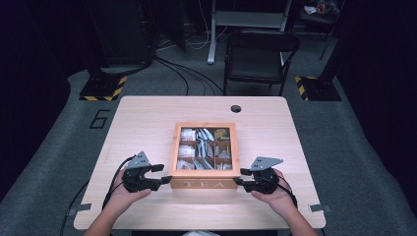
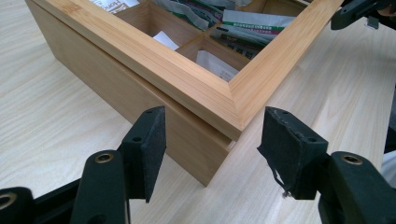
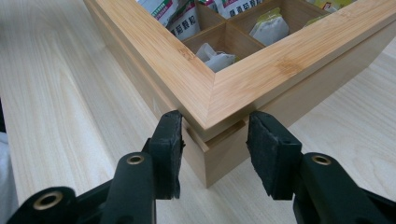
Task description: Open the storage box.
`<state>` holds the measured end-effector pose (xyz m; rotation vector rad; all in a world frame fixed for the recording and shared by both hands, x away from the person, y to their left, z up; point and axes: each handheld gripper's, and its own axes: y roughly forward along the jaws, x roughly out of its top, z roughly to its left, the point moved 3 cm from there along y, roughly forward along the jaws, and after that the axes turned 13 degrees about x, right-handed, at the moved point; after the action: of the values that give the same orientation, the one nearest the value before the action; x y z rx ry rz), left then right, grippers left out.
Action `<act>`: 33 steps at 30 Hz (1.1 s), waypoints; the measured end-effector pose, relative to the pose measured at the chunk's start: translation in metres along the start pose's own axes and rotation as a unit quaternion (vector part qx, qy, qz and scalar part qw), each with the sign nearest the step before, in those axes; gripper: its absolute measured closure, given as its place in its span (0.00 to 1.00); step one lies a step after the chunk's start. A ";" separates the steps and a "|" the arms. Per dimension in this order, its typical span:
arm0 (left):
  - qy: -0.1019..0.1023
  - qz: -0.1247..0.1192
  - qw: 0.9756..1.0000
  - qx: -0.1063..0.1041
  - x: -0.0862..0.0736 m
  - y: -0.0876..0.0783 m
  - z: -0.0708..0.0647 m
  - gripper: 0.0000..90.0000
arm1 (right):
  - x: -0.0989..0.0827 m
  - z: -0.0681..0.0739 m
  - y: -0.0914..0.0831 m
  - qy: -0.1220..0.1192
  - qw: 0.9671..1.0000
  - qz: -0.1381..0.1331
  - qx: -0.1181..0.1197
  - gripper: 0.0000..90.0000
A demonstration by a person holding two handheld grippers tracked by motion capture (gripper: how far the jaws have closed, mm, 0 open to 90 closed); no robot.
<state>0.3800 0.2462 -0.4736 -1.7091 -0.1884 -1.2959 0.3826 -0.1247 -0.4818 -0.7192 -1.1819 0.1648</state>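
1. A dark studio room with grey carpet, a folding chair (image 1: 260, 54) and loose floor cables lies beyond a pale wooden table (image 1: 142, 118); a painted "6" marks the floor to the table's left.
2. The tea box (image 1: 204, 150), a bamboo case with a windowed lid and compartments of sachets, sits between the two grippers, its front wall lettered "TEA".
3. The left gripper (image 1: 164, 179) faces the box's near left corner. In the left gripper view that corner stands between the spread jaws, and neither pad plainly presses the wood.
4. The right gripper (image 3: 215, 156) straddles the near right corner. Its left pad looks to be touching the box just under the lid's lip, while the right pad stands just off the front wall, so I judge the jaws not yet clamped.
5. The step in hand looks like taking hold of the box at both front corners, either to lift the lid or to shift the box.
6. The next move calls for both pairs of jaws to close evenly, on the lid's edge above the seam if it is to open.
7. Sachets beyond the jaws carry green and red print, too small to read.
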 end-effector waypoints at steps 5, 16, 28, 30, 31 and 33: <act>0.004 0.005 1.000 -0.002 0.000 0.000 -0.002 0.45 | 0.003 0.001 -0.002 0.004 1.000 -0.002 -0.001 0.61; 0.008 0.024 1.000 0.002 -0.001 0.008 -0.010 0.50 | 0.007 0.001 -0.006 0.014 1.000 -0.012 0.005 0.61; -0.017 0.030 0.999 0.024 0.007 0.010 -0.022 0.55 | 0.009 0.001 -0.007 0.017 1.000 -0.017 0.004 0.61; -0.021 0.032 0.999 0.026 0.008 0.010 -0.022 0.54 | 0.009 0.001 -0.007 0.017 1.000 -0.017 0.003 0.61; -0.025 0.033 0.999 0.027 0.009 0.010 -0.023 0.54 | 0.009 0.001 -0.007 0.017 1.000 -0.018 0.004 0.61; -0.030 0.030 0.998 0.039 0.010 0.010 -0.023 0.54 | 0.009 0.001 -0.008 0.018 1.000 -0.017 0.005 0.61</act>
<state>0.3753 0.2198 -0.4717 -1.6759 -0.2176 -1.1788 0.3830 -0.1261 -0.4699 -0.6904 -1.1576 0.1287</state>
